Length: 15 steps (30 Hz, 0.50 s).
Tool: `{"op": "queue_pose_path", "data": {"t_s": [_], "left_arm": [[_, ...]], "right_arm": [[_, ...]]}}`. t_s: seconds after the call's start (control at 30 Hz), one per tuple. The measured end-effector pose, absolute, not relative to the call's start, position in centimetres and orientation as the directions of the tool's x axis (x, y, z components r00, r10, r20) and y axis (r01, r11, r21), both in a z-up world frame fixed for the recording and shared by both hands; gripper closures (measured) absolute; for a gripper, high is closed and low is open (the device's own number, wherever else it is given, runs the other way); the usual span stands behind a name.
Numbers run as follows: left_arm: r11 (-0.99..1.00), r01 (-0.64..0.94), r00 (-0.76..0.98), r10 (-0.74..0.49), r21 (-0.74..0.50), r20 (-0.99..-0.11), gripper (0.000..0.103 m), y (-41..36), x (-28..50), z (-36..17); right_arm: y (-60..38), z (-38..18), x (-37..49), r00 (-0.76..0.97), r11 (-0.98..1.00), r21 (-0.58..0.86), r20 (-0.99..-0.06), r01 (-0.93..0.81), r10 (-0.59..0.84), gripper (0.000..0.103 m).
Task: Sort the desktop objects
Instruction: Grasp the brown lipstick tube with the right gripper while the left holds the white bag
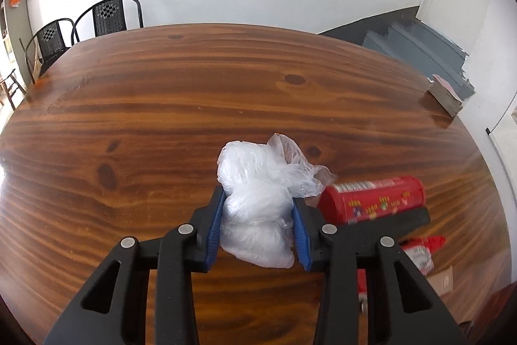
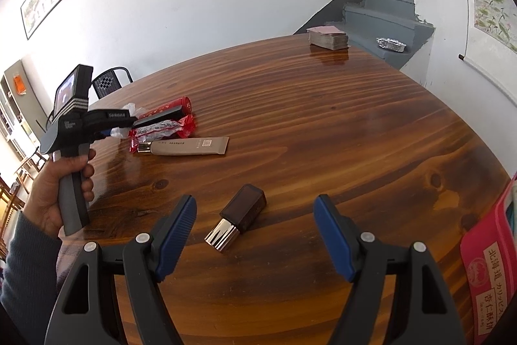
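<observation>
Blue-padded left gripper jaws are gripping the plastic bag on the tabletop; right gripper jaws are standing open.

Hiding part of the red can and most of the red packet behind the left claw in its own view, cutting the pink box at the right edge of the other, blurring that box's smallest print beyond reading.
</observation>
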<state>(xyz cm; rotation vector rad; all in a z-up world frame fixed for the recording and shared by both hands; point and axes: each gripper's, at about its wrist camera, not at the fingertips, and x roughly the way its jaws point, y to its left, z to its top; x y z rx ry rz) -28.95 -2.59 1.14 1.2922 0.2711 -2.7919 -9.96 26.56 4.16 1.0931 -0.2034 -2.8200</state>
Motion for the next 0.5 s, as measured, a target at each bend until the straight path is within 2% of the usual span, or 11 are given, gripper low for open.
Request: {"op": "queue_pose_path", "data": {"t_s": [0.13,0.2,0.5], "left_arm": [[-0.989,0.127,-0.658,-0.029,-0.074,-0.752,0.063,-2.3,-27.1,1.6],[-0.991,0.127,-0.664,-0.05,-0.046,-0.746,0.063,-2.2,-26.0,1.9],[-0.976,0.177,-0.678,-0.026,-0.129,-0.735,0.063,-4.2,-21.0,3.3]], "right_arm": [[27.4,3.9,-10.4,-0.723,-0.98,0.195,-0.672,0.036,-0.16,0.025],[27.6,3.7,-10.5,-0.719,-0.979,0.201,-0.676,0.031,-0.161,0.028],[25.3,3.3,-10.9,-0.693,-0.981,0.181,-0.698,0.073,-0.181,0.036]]}}
